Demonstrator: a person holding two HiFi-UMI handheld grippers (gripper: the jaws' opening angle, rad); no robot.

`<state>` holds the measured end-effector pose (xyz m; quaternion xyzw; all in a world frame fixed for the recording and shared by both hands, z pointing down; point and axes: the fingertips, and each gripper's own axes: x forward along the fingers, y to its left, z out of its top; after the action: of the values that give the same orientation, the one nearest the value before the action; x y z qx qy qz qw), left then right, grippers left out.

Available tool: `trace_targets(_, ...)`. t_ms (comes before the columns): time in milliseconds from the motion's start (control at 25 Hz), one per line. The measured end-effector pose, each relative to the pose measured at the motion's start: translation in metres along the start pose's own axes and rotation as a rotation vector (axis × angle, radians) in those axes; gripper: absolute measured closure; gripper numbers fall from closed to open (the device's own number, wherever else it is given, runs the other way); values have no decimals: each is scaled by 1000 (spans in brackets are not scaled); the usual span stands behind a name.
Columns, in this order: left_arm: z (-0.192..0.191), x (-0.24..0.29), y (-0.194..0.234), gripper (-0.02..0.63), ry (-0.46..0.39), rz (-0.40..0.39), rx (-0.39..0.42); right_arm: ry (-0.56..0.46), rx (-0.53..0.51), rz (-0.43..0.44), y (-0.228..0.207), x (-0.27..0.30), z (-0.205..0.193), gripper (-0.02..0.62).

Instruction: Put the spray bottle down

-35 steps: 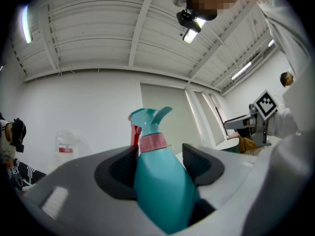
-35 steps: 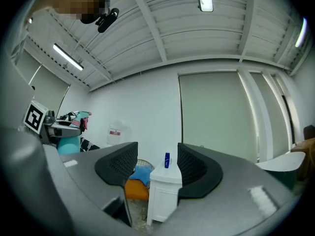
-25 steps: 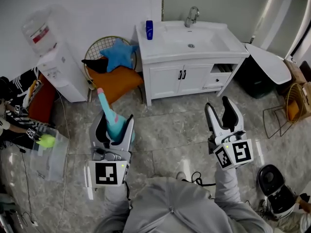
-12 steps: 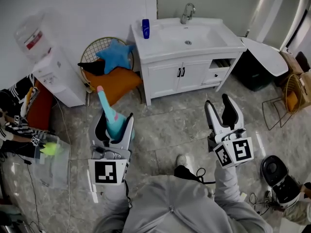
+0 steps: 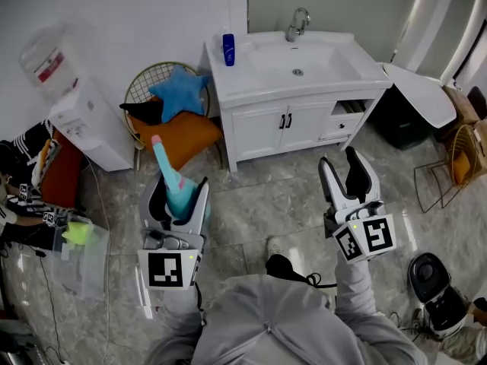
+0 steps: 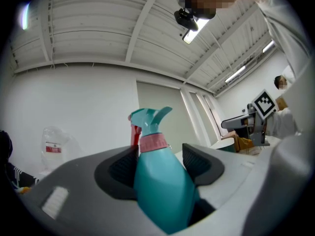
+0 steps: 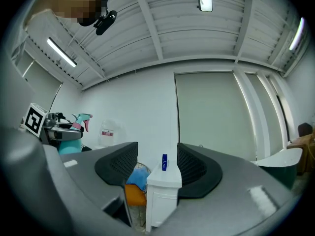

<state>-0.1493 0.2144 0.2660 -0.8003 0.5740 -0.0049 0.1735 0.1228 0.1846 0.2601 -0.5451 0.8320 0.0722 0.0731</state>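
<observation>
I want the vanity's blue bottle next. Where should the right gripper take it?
Probably mid-body on the blue bottle, from the front: it stands upright on the vanity, at its back corner, wall behind; the right gripper is open.

The right gripper (image 7: 157, 151) has its jaws apart, with nothing gripped between them. Through the gap, at 6 o'clock, a white cabinet (image 7: 162, 200) carries a blue bottle (image 7: 164, 162), and an orange cushion (image 7: 134, 195) sits just beside the cabinet. At 9 o'clock the left gripper (image 7: 63, 131) seems to hold a teal spray bottle (image 7: 69, 146).
</observation>
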Motion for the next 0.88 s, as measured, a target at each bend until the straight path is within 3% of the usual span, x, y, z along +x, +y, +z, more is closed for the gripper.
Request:
trace_targets(520, -18, 133, -4, 276, 28, 78, 5, 20, 11, 110, -91, 121, -25, 347)
trace_targets(880, -35, 192, -16, 276, 53, 91, 0, 31, 20, 162, -130, 166, -40, 347)
